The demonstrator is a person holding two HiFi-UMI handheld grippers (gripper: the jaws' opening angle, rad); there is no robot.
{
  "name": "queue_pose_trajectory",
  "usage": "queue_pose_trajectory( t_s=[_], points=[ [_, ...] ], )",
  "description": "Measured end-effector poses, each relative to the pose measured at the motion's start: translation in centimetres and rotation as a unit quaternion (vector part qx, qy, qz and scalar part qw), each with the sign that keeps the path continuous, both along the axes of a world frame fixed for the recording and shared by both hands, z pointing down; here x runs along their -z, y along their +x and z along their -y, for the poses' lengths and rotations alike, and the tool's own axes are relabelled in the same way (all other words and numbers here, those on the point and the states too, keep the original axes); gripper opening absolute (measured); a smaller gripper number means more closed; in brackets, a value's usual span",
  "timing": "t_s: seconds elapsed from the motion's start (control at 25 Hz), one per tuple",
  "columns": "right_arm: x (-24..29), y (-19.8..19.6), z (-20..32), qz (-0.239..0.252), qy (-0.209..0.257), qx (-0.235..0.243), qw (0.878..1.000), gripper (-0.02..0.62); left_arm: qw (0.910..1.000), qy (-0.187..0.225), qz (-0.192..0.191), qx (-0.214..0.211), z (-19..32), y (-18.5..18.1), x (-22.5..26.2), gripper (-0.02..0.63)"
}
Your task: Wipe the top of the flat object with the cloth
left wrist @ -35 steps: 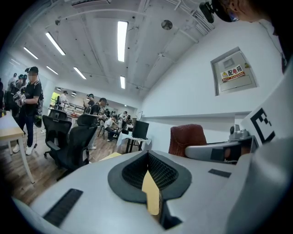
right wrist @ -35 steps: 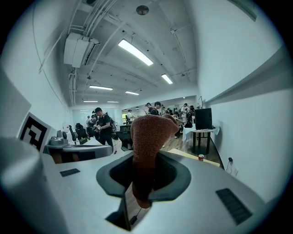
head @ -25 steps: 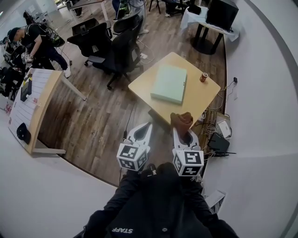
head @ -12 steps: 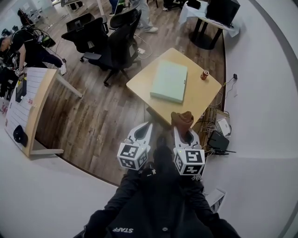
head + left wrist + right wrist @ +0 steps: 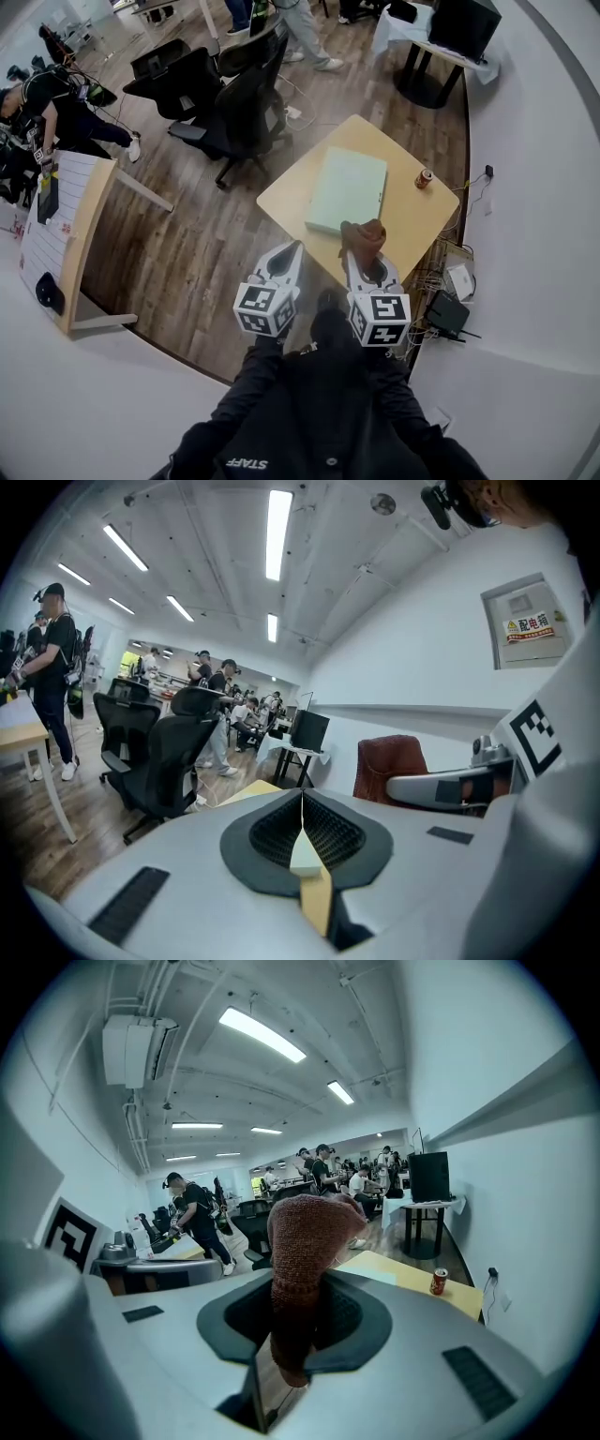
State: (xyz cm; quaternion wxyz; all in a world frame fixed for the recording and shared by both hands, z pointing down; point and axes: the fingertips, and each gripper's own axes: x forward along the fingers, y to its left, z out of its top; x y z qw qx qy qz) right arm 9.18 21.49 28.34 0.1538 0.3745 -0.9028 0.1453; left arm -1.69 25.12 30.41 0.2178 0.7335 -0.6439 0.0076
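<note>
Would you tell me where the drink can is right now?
In the head view, the red can stands on the wooden table, right of the pale green board.

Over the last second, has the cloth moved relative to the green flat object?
Yes. The cloth, clamped in the right gripper, has come forward: in the head view it now overlaps the near edge of the green flat object.

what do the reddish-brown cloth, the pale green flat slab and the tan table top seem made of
Reddish-brown cloth: knitted yarn, maybe wool or acrylic; looped stitches show, matte.
Pale green flat slab: smooth, matte, maybe plastic or coated board; cannot tell.
Tan table top: wood-look, likely laminate; even colour, smooth.
</note>
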Motion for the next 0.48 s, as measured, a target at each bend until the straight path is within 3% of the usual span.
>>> queue_pose_trajectory(
  t_s=[0.48],
  points=[
    [-3.9,-0.8,10.9,-0.013,-0.058,0.009,0.998,0.1,0.9985,-0.054,-0.001,-0.009,12.8,-1.1,-4.4,0.034]
  ],
)
